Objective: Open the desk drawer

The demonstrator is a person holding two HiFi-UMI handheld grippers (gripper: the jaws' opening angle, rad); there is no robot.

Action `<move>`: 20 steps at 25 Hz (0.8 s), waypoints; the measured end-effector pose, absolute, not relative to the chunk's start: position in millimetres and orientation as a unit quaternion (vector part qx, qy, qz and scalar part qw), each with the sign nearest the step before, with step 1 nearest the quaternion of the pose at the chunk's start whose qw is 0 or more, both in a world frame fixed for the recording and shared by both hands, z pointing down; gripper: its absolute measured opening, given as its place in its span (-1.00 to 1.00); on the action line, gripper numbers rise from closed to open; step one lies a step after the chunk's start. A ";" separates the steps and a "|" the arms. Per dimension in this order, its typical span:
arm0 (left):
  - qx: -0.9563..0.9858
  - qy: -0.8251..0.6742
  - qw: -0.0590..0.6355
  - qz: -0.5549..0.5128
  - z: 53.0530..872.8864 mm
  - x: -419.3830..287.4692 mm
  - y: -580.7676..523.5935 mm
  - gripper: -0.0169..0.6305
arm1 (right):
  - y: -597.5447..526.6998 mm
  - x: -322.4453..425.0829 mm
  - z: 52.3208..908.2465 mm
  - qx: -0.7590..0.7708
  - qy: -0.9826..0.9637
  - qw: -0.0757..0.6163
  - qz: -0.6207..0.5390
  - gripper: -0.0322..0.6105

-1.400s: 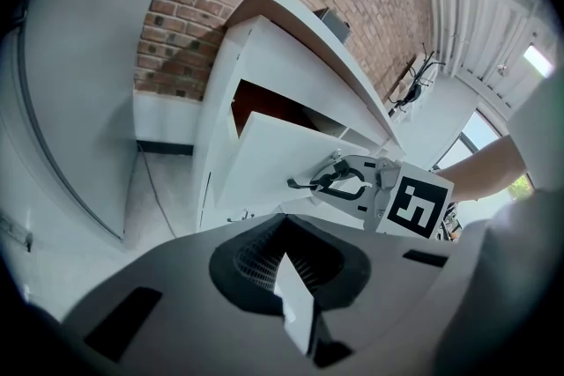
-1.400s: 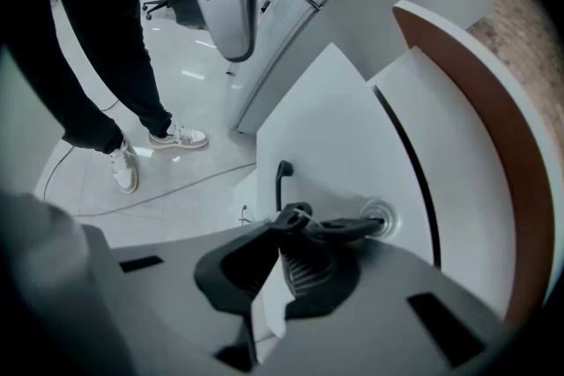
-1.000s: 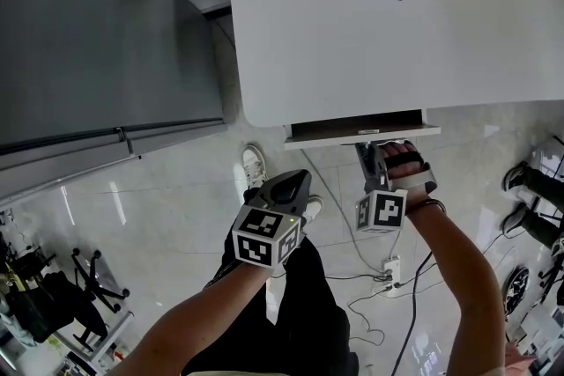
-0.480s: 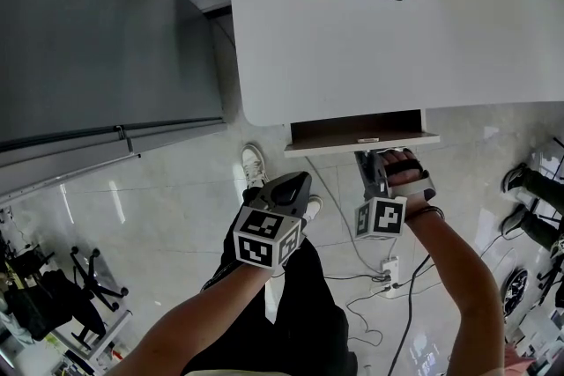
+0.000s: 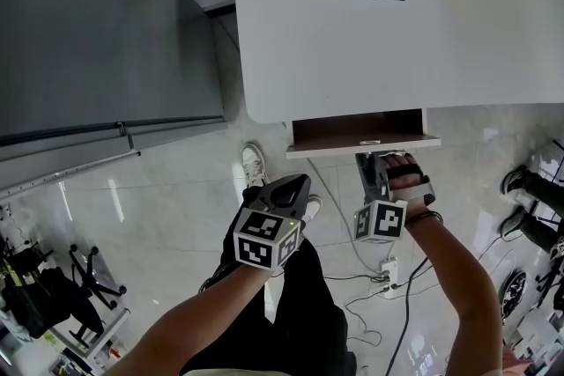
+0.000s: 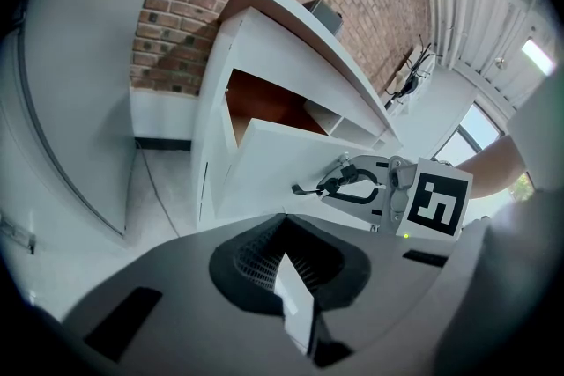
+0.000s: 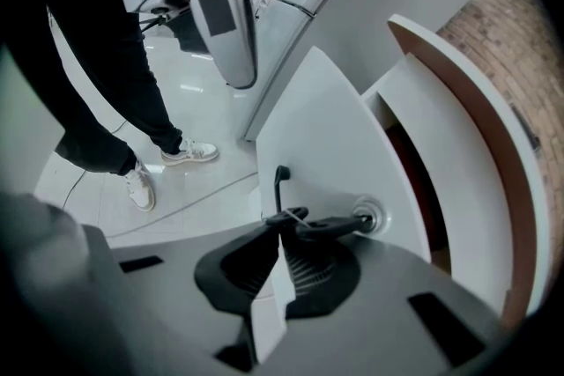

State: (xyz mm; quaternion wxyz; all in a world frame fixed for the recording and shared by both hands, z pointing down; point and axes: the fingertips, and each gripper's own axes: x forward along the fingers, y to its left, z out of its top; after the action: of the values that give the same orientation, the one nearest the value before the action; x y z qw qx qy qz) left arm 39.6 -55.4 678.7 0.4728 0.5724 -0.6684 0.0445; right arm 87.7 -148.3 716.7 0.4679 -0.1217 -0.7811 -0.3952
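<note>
The right gripper (image 7: 284,229) pinches the key (image 7: 339,226); better to pull the drawer (image 5: 361,140) straight and slowly. The left gripper (image 5: 298,185) is closed and empty.

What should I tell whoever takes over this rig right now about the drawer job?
Right gripper: shut on the black key that sits in the drawer front's lock.
Left gripper: shut, empty, clear of the drawer.
Drawer: partly out from under the white desk.
Left to do: probably pull it further out by the key.
</note>
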 end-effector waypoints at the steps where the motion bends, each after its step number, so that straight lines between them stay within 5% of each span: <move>1: 0.573 -0.668 0.473 0.045 678.5 40.0 -54.8 -0.93 | -148.0 87.8 716.6 -0.123 -0.781 0.468 -0.395 -0.82; 20: 0.571 -0.664 0.480 0.061 688.9 46.8 -42.1 -0.93 | -116.5 124.8 726.4 -0.130 -0.787 0.474 -0.372 -0.82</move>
State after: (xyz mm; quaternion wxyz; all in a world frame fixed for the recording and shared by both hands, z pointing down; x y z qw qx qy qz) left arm 46.8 -42.1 688.9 0.4801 0.5705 -0.6636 0.0606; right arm 124.8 -116.5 726.4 0.4740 -0.1302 -0.7875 -0.3719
